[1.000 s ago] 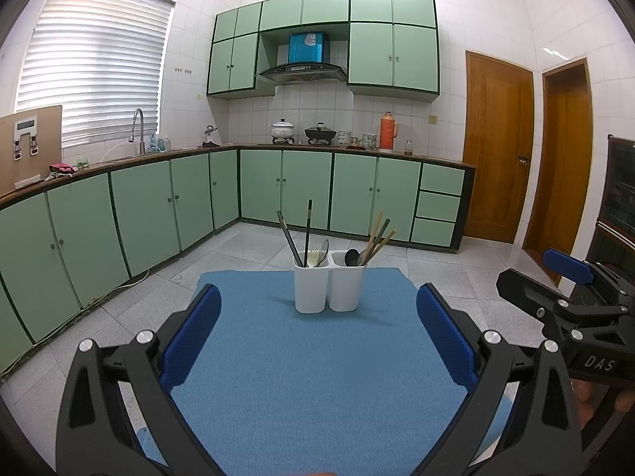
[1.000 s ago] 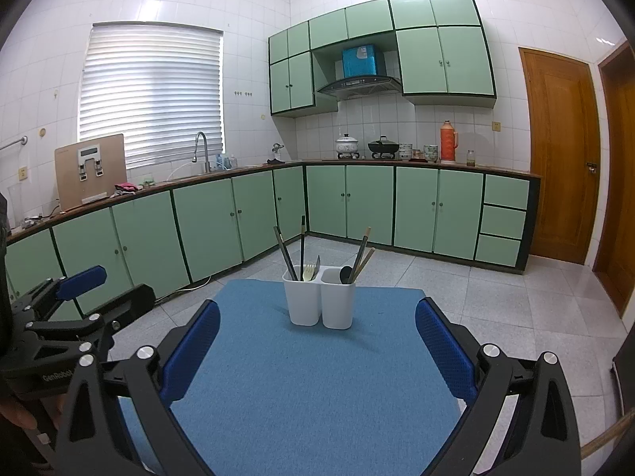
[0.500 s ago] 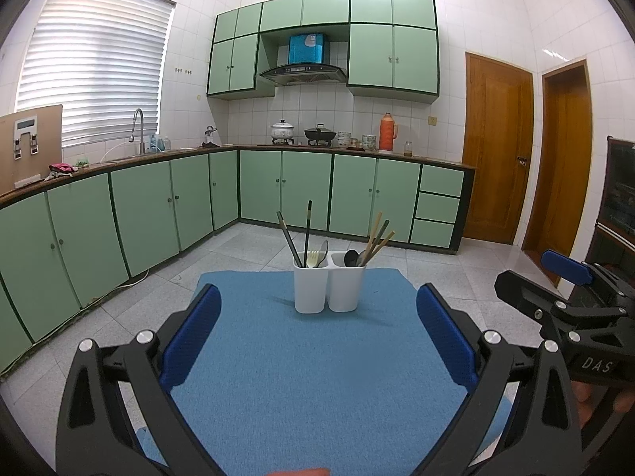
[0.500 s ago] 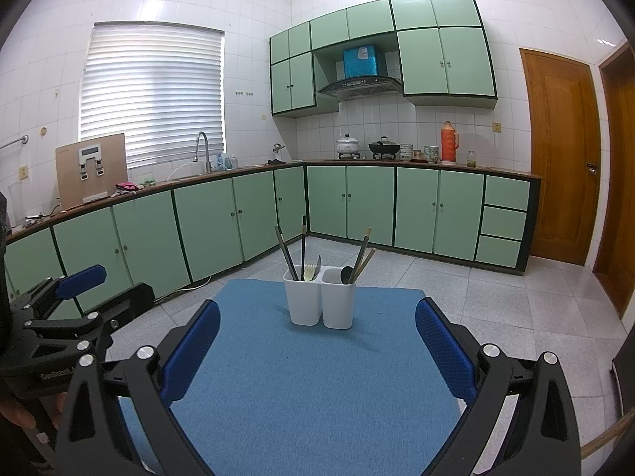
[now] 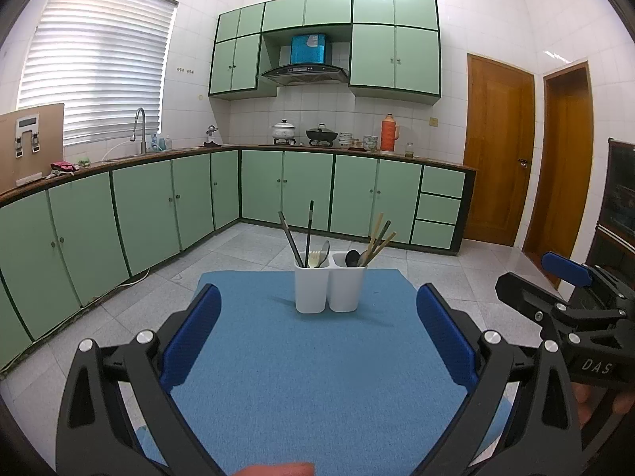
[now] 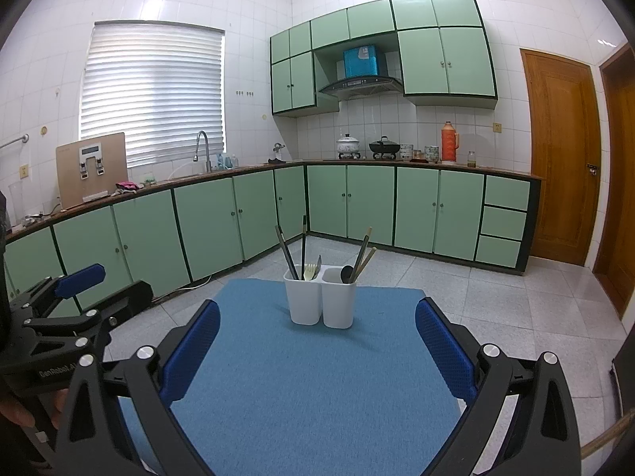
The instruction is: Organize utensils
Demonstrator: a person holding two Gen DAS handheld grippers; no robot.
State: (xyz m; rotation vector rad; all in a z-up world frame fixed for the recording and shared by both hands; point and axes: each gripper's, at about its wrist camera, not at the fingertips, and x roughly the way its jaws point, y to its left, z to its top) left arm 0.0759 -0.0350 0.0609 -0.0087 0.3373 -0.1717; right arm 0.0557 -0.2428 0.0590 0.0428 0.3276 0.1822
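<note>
Left gripper (image 5: 317,333) was held level over the blue mat (image 5: 309,377), fingers spread wide, nothing in them. Right gripper (image 6: 317,341) same: level, spread, empty, just beside the left one. Both aimed at the white two-compartment holder (image 5: 329,287), well apart from it, near the mat's far edge. Left compartment held dark chopsticks (image 5: 298,238), a pale fork (image 5: 314,258) and a spoon (image 5: 324,253); right compartment held a black ladle (image 5: 351,258) and wooden chopsticks (image 5: 379,238).

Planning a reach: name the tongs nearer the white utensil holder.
Right, barely. The left tongs and right tongs both face the white utensil holder across the blue mat, neither touching it.
</note>
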